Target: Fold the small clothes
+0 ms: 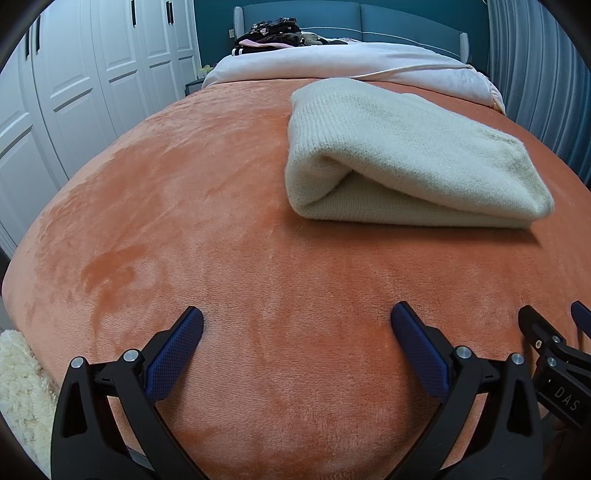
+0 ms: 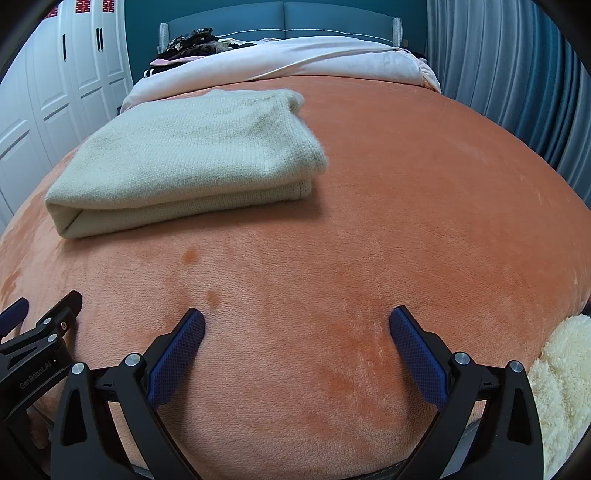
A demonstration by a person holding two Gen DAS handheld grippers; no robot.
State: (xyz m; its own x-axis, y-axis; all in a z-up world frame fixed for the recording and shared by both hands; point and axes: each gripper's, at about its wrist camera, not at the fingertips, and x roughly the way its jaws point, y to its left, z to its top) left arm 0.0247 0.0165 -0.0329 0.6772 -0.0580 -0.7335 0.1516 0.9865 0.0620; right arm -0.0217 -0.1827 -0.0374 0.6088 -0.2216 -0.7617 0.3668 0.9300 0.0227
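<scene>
A cream knitted garment [image 1: 402, 155] lies folded into a thick rectangle on the orange fleece blanket [image 1: 221, 229]. It also shows in the right wrist view [image 2: 192, 155], far left of centre. My left gripper [image 1: 297, 323] is open and empty, low over the blanket, short of the garment. My right gripper [image 2: 297, 323] is open and empty, near the bed's front edge, to the right of the garment. Each gripper shows at the edge of the other's view: the right gripper [image 1: 554, 332] and the left gripper [image 2: 44, 314].
A pile of dark clothes [image 1: 273, 35] lies at the head of the bed beside a white duvet [image 1: 351, 62]. White wardrobe doors [image 1: 74, 92] stand on the left, a blue curtain [image 2: 517, 92] on the right. A fluffy cream fabric [image 2: 561, 387] lies at the bed's front edge.
</scene>
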